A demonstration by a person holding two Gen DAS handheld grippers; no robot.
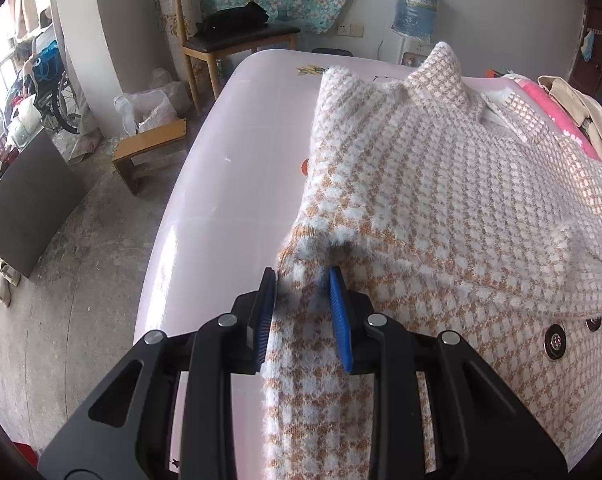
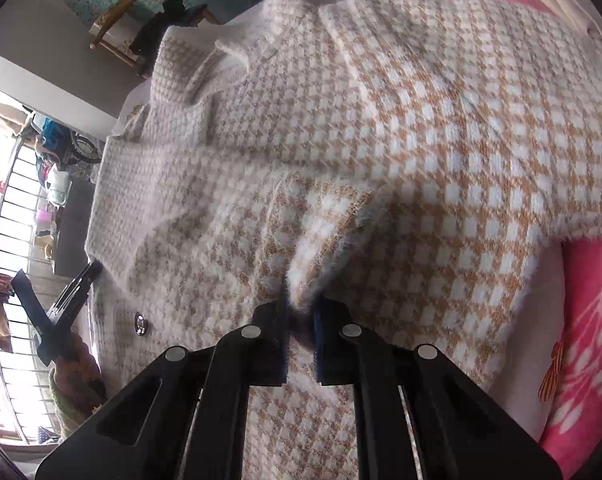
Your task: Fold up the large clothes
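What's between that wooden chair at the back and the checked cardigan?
Bare pink tabletop, seen in the left wrist view, separates the chair from the cardigan; nothing lies on that stretch.

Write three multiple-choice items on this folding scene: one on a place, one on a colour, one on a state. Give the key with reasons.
1. Where is the wooden chair?
A. Beyond the table's far end
B. On the table
C. Under the cardigan

2. The houndstooth cardigan is:
A. Blue and black
B. Tan and white
C. Green

3. The right gripper is:
A. Wide open
B. Shut on the cardigan
C. Holding a button

Key: A, it stands on the floor past the pink table; B, its knit pattern shows; B, fabric bunches between nearly closed jaws.
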